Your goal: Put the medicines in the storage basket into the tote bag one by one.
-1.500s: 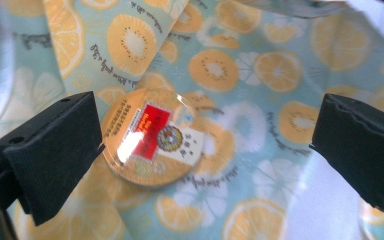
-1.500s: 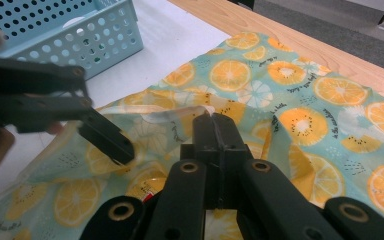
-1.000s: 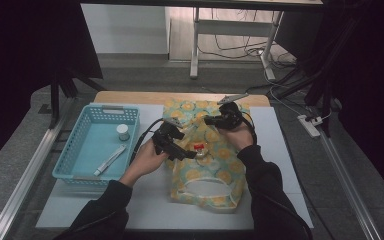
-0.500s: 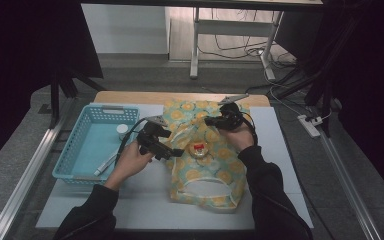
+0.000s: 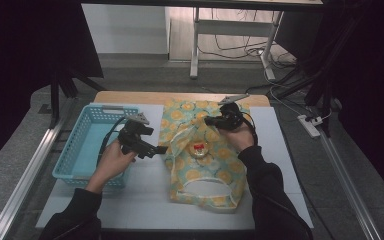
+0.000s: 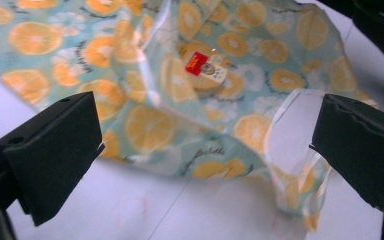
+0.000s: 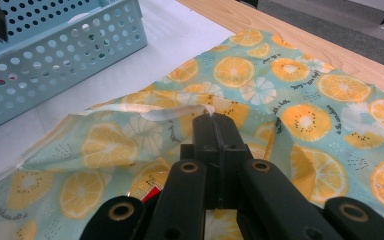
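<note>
A light blue bag printed with orange slices lies flat on the white table. Its mouth is lifted open at the far side. My right gripper is shut on the bag's upper rim and holds it up. A small round item with a red label lies inside the bag and also appears in the left gripper view. My left gripper hovers just off the bag's left edge, between the bag and the basket. Its jaws stand wide open with nothing gripped, and the bag lies beyond them.
A light blue perforated basket stands at the table's left, close to my left hand, and its wall shows in the right gripper view. A wooden strip runs along the table's far edge. White table surface lies in front.
My left gripper has drawn back leftward from over the bag to its left edge near the basket. The right gripper has stayed put, still holding the rim.
</note>
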The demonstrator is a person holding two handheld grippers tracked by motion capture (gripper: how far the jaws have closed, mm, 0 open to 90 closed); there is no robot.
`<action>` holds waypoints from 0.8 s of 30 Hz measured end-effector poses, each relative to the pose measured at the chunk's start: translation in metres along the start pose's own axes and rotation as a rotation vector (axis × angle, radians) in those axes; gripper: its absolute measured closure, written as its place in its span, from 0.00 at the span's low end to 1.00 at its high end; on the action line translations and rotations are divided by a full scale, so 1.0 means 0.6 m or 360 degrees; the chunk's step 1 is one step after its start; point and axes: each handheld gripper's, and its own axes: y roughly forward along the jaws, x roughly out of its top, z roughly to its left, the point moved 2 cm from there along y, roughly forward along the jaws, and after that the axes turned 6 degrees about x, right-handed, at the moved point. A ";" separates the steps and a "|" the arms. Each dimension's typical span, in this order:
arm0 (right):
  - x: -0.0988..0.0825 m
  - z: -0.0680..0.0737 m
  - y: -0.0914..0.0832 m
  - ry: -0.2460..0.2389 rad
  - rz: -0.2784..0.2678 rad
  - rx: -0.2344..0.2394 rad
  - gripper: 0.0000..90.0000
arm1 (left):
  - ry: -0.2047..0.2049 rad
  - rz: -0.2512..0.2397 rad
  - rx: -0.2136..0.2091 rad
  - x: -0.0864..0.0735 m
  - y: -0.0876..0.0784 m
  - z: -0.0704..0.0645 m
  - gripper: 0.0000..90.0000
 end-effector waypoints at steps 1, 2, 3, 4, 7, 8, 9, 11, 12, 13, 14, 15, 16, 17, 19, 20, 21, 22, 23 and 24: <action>0.000 0.000 0.000 -0.0001 0.0000 0.0001 1.00 | 0.0001 0.0004 0.0016 -0.003 -0.005 0.003 0.00; 0.000 0.000 0.000 -0.0002 0.0001 0.0002 1.00 | -0.0007 0.0005 0.0033 -0.007 -0.011 0.006 0.00; -0.001 0.001 0.001 -0.0003 0.0002 0.0002 1.00 | -0.0014 0.0015 0.0051 -0.011 -0.016 0.011 0.01; -0.001 0.001 0.001 -0.0003 0.0003 0.0003 1.00 | -0.0025 0.0017 0.0073 -0.015 -0.022 0.015 0.01; -0.001 0.001 0.002 -0.0004 0.0004 0.0004 1.00 | -0.0071 0.0017 0.0126 -0.028 -0.040 0.029 0.01; -0.001 0.001 0.002 -0.0003 0.0005 0.0004 1.00 | -0.0086 0.0020 0.0146 -0.032 -0.045 0.034 0.01; -0.001 0.001 0.003 -0.0001 0.0007 0.0005 1.00 | -0.0100 0.0022 0.0164 -0.037 -0.050 0.038 0.01; -0.001 0.002 0.004 -0.0003 0.0009 0.0005 1.00 | -0.0120 0.0026 0.0194 -0.046 -0.058 0.046 0.02; -0.001 0.002 0.004 -0.0002 0.0009 0.0005 1.00 | -0.0134 0.0026 0.0209 -0.050 -0.062 0.050 0.01; -0.001 0.002 0.004 -0.0003 0.0011 0.0005 1.00 | -0.0140 0.0033 0.0223 -0.055 -0.064 0.053 0.01; -0.001 0.002 0.004 -0.0003 0.0012 0.0005 1.00 | -0.0148 0.0042 0.0236 -0.060 -0.067 0.056 0.01; -0.001 0.002 0.004 -0.0003 0.0011 0.0005 1.00 | -0.0151 0.0050 0.0248 -0.064 -0.070 0.059 0.01; -0.001 0.002 0.004 -0.0004 0.0012 0.0005 1.00 | -0.0162 0.0048 0.0256 -0.069 -0.072 0.062 0.01; -0.001 0.002 0.004 -0.0004 0.0013 0.0004 1.00 | -0.0169 0.0051 0.0259 -0.073 -0.074 0.065 0.01; -0.001 0.003 0.004 -0.0005 0.0014 0.0003 1.00 | -0.0183 0.0063 0.0279 -0.081 -0.078 0.070 0.01; -0.001 0.003 0.004 -0.0006 0.0015 0.0003 1.00 | -0.0186 0.0075 0.0295 -0.085 -0.079 0.072 0.01; -0.001 0.003 0.004 -0.0009 0.0015 0.0003 1.00 | -0.0192 0.0084 0.0307 -0.088 -0.081 0.075 0.01; -0.001 0.003 0.004 -0.0009 0.0016 0.0004 1.00 | -0.0196 0.0092 0.0318 -0.092 -0.082 0.078 0.01; -0.001 0.003 0.004 -0.0011 0.0017 0.0005 1.00 | -0.0202 0.0099 0.0329 -0.096 -0.083 0.081 0.01; -0.001 0.003 0.004 -0.0013 0.0017 0.0003 1.00 | -0.0213 0.0104 0.0339 -0.100 -0.085 0.084 0.01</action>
